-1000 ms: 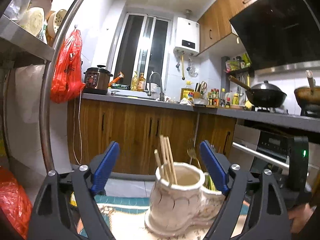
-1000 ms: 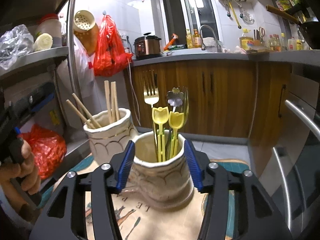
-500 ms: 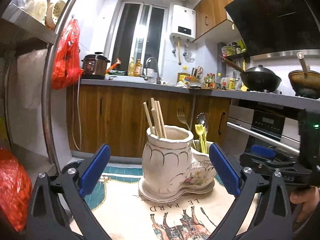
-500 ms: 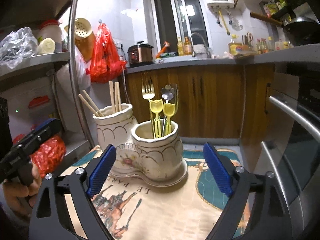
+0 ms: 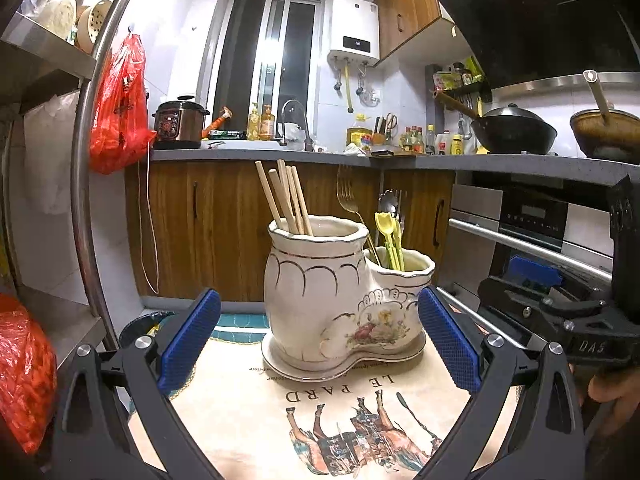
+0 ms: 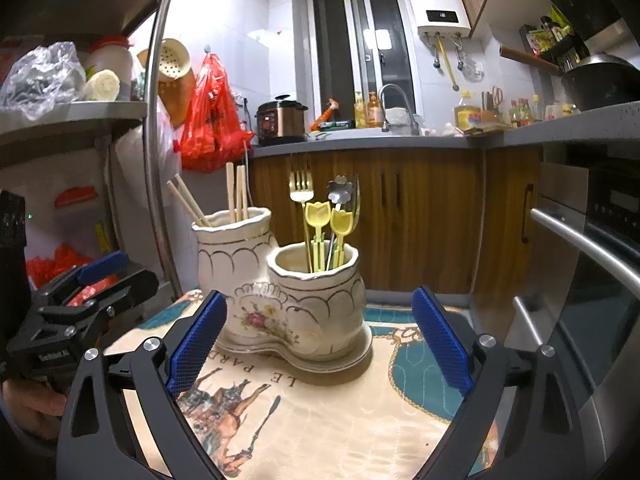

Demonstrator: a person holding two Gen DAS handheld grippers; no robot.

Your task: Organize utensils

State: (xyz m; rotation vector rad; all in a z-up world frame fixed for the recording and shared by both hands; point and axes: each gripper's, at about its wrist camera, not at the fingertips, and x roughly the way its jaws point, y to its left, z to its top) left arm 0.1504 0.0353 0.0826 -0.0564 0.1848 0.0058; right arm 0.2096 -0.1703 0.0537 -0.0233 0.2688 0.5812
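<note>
Both tools empty: left tool (image 5: pixel 318 340) spread wide, right tool (image 6: pixel 320 338) opening wider, nothing between pads. Straight ahead of each, on printed cloth table (image 6: pixel 340 420): white double ceramic utensil holder (image 5: pixel 340 300). Wooden chopsticks (image 5: pixel 286 196) upright nearer left, yellow tulip-topped forks (image 6: pixel 330 236) nearer right.

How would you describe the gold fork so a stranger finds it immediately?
On the horse-print mat stands a white double holder. Look in its shorter cup, not the taller one with chopsticks. The gold fork rises highest there, beside two yellow tulip-shaped picks.
</note>
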